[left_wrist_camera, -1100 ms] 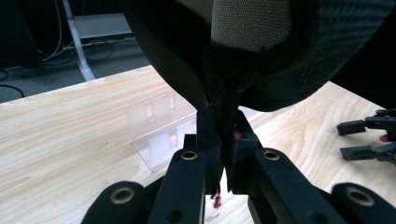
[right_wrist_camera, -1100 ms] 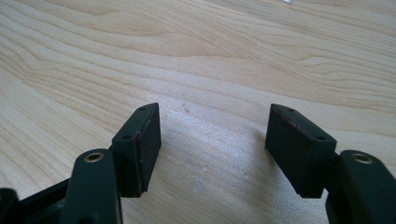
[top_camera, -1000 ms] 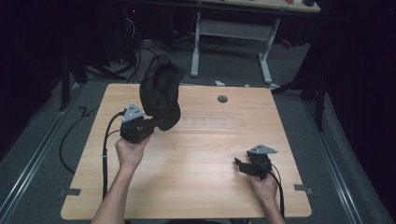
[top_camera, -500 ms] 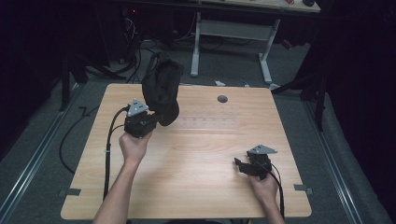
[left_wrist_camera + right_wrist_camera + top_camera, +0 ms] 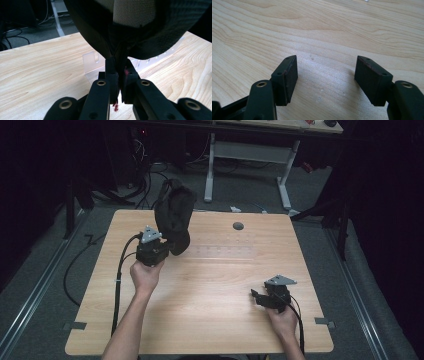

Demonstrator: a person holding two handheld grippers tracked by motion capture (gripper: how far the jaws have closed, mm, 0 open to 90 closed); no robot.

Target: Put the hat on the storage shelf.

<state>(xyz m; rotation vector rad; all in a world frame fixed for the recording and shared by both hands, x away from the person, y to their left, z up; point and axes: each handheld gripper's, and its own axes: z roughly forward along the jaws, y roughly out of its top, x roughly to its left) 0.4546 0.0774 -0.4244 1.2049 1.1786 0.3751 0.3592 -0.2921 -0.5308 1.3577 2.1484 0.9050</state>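
A: High view first: the left gripper (image 5: 152, 251) holds a black, floppy fabric item with a mesh lining, maybe a cap or pouch (image 5: 173, 215), raised above the far-left part of the pale wooden counter (image 5: 210, 320). What worries you?

B: The hold itself. In the left gripper view the jaws are clamped together on just a thin fold at the bottom edge of the black fabric item (image 5: 140, 27), with the whole bulk standing above them. I judge that soft cloth pinched by so little could slide out if the hand swings or tilts quickly, and it would drop onto the counter or over the far edge, which is near

A: Anything underneath it?

B: A clear plastic strip or rack (image 5: 93, 63) lies on the counter just beyond the jaws. A falling or lowered item could catch on it or knock it, though I can't tell what the strip is for

A: And the other hand?

B: The right gripper (image 5: 272, 296) rests low near the right front of the counter, well apart from the item. Its jaws stand wide apart with nothing between them, bare wood below (image 5: 324, 82), so it offers no support if the cloth slips

A: Which way does the item run?

B: Its long axis is roughly upright, leaning slightly toward the far side; the pinched end points down, the rounded bulk up and away from the person
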